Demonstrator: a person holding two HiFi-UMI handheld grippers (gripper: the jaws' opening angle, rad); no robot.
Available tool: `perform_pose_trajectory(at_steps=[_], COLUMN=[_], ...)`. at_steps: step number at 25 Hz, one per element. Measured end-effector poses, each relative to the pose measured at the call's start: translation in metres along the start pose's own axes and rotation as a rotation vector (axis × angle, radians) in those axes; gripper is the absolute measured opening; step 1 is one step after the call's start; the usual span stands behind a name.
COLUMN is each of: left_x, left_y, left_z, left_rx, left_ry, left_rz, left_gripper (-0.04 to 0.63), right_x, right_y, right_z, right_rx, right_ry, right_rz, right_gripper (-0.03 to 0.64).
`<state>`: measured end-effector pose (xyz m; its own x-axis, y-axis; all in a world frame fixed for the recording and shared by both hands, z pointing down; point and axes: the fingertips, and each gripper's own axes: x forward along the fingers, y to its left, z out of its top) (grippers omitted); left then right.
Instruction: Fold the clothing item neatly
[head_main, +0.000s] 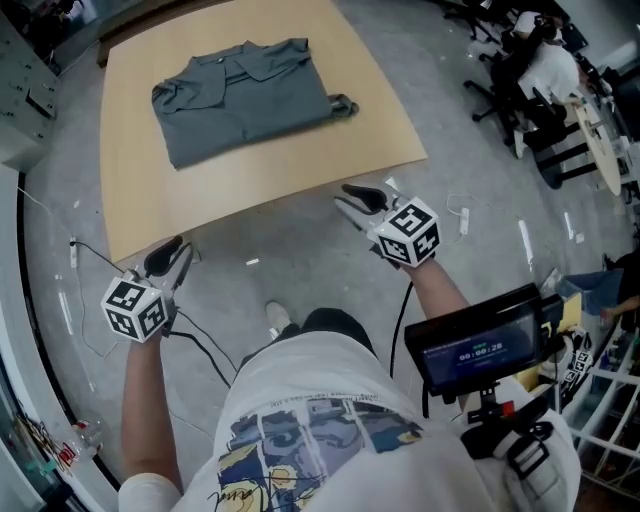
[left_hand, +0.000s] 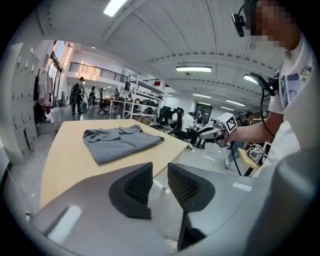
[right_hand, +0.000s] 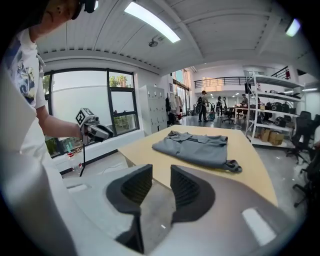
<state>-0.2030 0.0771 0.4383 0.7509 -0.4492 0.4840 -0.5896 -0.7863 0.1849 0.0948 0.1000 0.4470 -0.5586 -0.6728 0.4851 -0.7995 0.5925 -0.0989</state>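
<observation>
A grey shirt (head_main: 245, 100) lies folded in a compact rectangle on the far left part of the light wooden table (head_main: 270, 185), with one small bunched end sticking out at its right side. It also shows in the left gripper view as the shirt (left_hand: 120, 142) and in the right gripper view as the shirt (right_hand: 195, 147). My left gripper (head_main: 172, 256) hangs off the table's near left corner, over the floor. My right gripper (head_main: 352, 200) hovers just off the near edge. Both stand slightly open with nothing between the pads, well short of the shirt.
Grey floor with loose cables (head_main: 205, 350) lies between me and the table. Office chairs and a seated person (head_main: 530, 65) are at the far right. A small screen on a rig (head_main: 480, 345) sits by my right arm. White lockers (head_main: 20, 110) stand at the left.
</observation>
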Motion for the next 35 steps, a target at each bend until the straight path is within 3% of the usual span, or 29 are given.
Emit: perform_pose_trajectory(at_steps=[7, 16, 35], left_x=[-0.011, -0.018, -0.045], left_y=[-0.073, -0.166, -0.283], left_z=[0.003, -0.002, -0.044], left_rx=[0.046, 0.036, 0.052], left_ry=[-0.023, -0.036, -0.021], left_rz=[-0.005, -0.052, -0.108], left_gripper=[0.095, 0.092, 0.091], right_x=[-0.037, -0.092, -0.178], right_y=[0.04, 0.087, 0.148], right_z=[-0.004, -0.017, -0.051], right_rx=[0.0, -0.036, -0.064], right_ry=[-0.034, -0.055, -0.107], right_rz=[0.054, 0.121, 0.12], right_gripper=[0.103, 0.103, 0.098])
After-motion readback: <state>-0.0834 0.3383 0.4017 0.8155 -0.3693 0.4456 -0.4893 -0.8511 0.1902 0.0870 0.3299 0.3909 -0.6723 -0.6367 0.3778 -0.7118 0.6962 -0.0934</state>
